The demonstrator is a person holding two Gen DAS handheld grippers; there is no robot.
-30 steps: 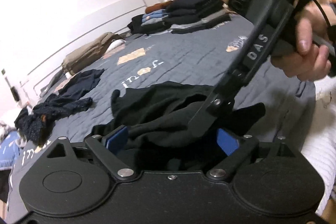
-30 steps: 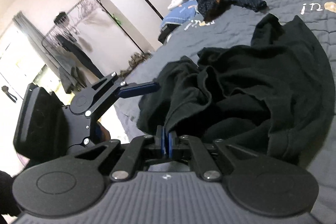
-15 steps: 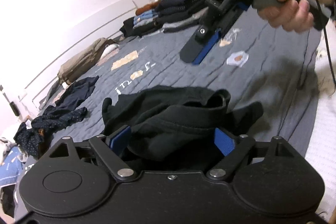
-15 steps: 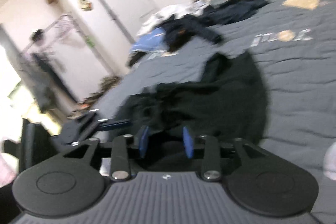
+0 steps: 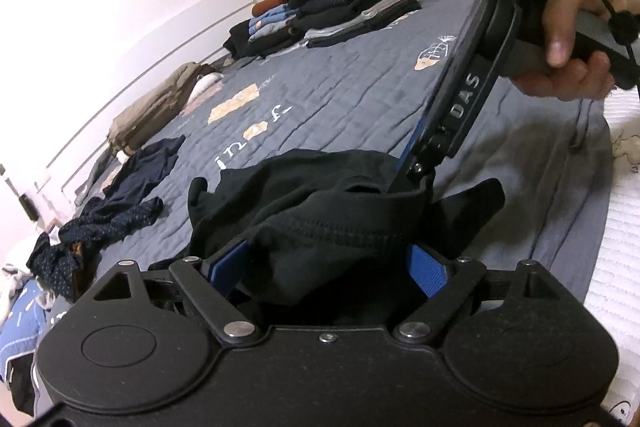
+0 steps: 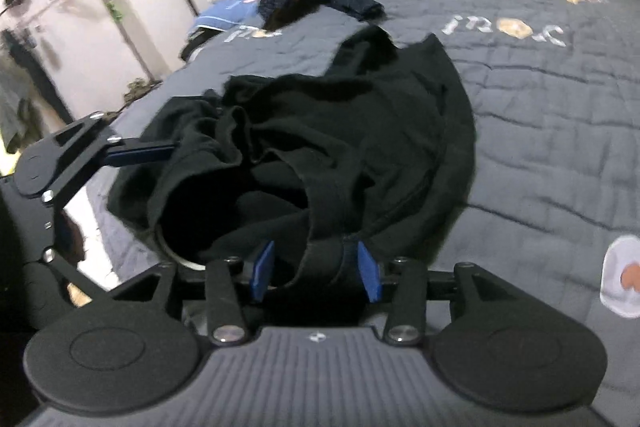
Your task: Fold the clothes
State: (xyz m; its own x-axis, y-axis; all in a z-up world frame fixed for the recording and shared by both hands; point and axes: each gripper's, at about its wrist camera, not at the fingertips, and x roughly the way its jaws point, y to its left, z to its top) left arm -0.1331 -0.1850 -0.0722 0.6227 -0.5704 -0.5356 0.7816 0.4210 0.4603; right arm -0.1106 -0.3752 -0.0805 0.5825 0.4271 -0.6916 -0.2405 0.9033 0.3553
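Black garment (image 6: 340,147) lies bunched and unfolded on the grey bed (image 6: 540,131), both grippers at its near edge. Left gripper (image 5: 326,267) stands wide around a fold; right gripper (image 6: 316,267) half-spread around the hem. Folded stack (image 5: 332,7) and loose clothes (image 5: 120,203) suggest the job is partway.

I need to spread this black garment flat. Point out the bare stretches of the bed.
Bare quilt lies between the black garment and the folded stack, around the lettering. Another bare strip runs right of the garment. The far left is crowded with loose dark clothes.
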